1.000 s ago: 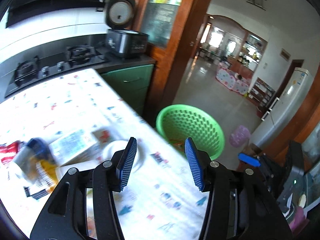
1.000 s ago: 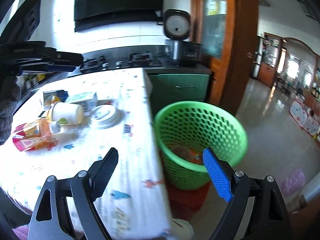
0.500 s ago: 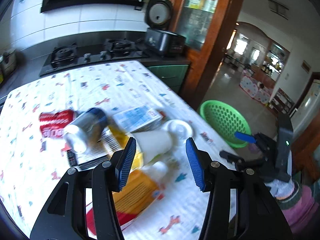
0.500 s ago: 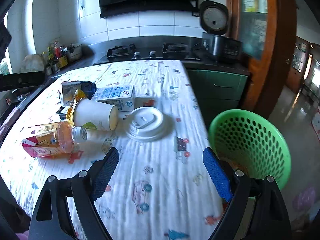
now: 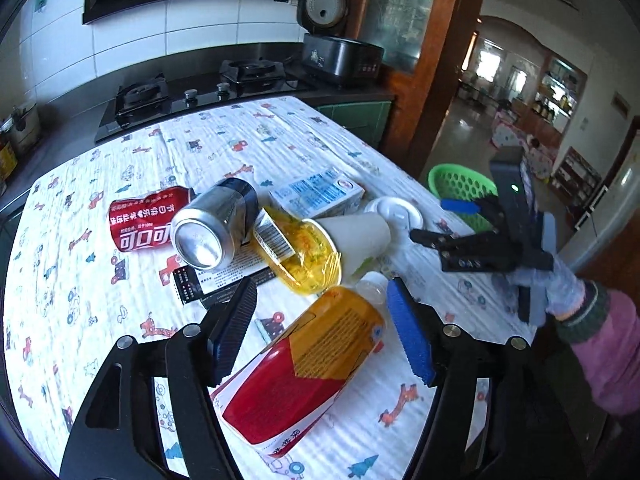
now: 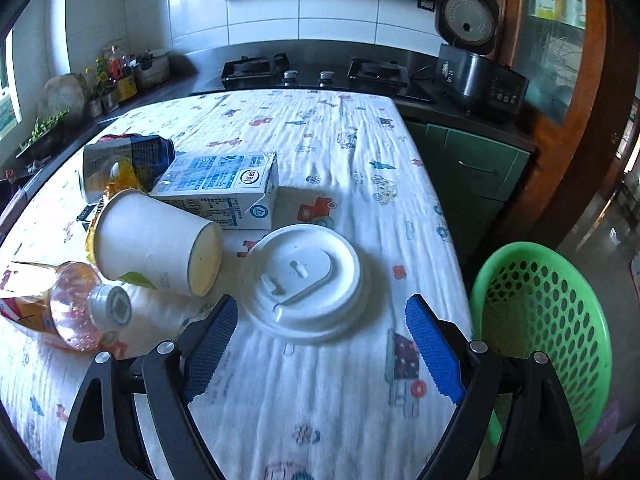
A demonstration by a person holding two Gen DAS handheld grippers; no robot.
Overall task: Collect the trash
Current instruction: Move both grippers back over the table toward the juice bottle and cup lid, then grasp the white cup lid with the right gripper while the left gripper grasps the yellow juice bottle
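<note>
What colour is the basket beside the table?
Green, with a perforated wall; the basket shows best in the right wrist view.

Two cans point(image 5: 218, 222), one bottle point(image 5: 312, 360) – one cup point(image 6: 156, 248)

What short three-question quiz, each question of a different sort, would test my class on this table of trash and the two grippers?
1. True or false: the paper cup stands upright.
2. Multiple choice: what lies just ahead of the right gripper? A) a red can B) the white lid C) a spoon
3. Fill in: the green basket stands beside the table, on the ____.

Key
1. False: it lies on its side.
2. B. The jaws are open, with the lid just beyond the tips.
3. Floor.

Note: the left gripper is opening over the orange bottle, pads not pressing it.
</note>
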